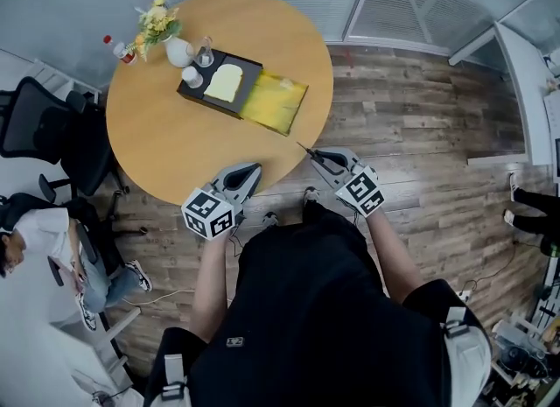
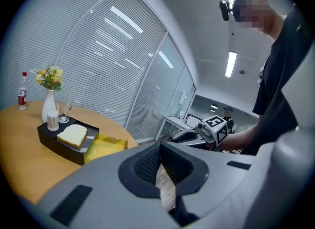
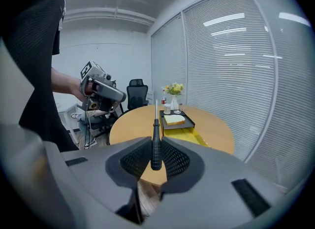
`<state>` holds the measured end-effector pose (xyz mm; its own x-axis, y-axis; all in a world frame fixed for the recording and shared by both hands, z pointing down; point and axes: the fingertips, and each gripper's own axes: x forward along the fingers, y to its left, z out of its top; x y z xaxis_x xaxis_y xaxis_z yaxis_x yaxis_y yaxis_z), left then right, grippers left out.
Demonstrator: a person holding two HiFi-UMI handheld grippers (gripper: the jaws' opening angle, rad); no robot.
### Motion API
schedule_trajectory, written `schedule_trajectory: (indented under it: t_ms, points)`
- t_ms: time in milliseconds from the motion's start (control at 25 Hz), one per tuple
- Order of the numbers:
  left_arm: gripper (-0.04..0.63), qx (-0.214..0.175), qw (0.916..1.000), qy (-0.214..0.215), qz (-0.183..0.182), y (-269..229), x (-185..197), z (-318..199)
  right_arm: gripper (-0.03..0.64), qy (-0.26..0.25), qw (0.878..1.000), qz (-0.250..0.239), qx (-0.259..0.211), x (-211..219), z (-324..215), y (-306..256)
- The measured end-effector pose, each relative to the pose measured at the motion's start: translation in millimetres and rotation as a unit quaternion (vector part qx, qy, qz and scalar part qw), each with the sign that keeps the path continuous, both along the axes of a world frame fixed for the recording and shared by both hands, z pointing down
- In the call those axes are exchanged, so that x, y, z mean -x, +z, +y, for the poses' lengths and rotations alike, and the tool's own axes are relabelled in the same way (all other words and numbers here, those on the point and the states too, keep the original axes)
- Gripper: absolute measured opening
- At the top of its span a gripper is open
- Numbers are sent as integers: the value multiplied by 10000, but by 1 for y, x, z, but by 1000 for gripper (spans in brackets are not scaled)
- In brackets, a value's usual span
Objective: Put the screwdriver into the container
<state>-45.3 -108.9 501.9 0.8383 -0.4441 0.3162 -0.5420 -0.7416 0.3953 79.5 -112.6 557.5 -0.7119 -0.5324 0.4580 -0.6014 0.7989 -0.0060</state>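
In head view, only screwdriver [image 1: 304,149] tip vis.

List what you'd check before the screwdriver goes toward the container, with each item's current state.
1. Screwdriver gripped by the right hand-held gripper: ok, pads press on its handle.
2. Shaft points away from the person, toward the table: ok.
3. Yellow container in sight, beside the black tray: ok.
4. Container top open: cannot tell.
5. Left hand-held gripper empty: ok, jaws together with nothing between them.
6. Right hand-held gripper above the container: not ok, it is at the table's near edge.
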Motion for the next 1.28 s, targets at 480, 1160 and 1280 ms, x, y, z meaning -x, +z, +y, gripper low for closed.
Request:
schedule_trajectory:
  t_ms: [480,1160,1280]
  points:
    - [3,31,9976,-668,-173,3,-33,-16,58,-613,9980,-95,137,-35,-26,14]
    - [3,127,9950,-965,-220,15,-30,-33,57,-917,9953,-128,292,-25,-56,28]
    - [3,155,9960,-867,-175,22,-24,-47,58,-831,9961,-74,285,-17,-67,30]
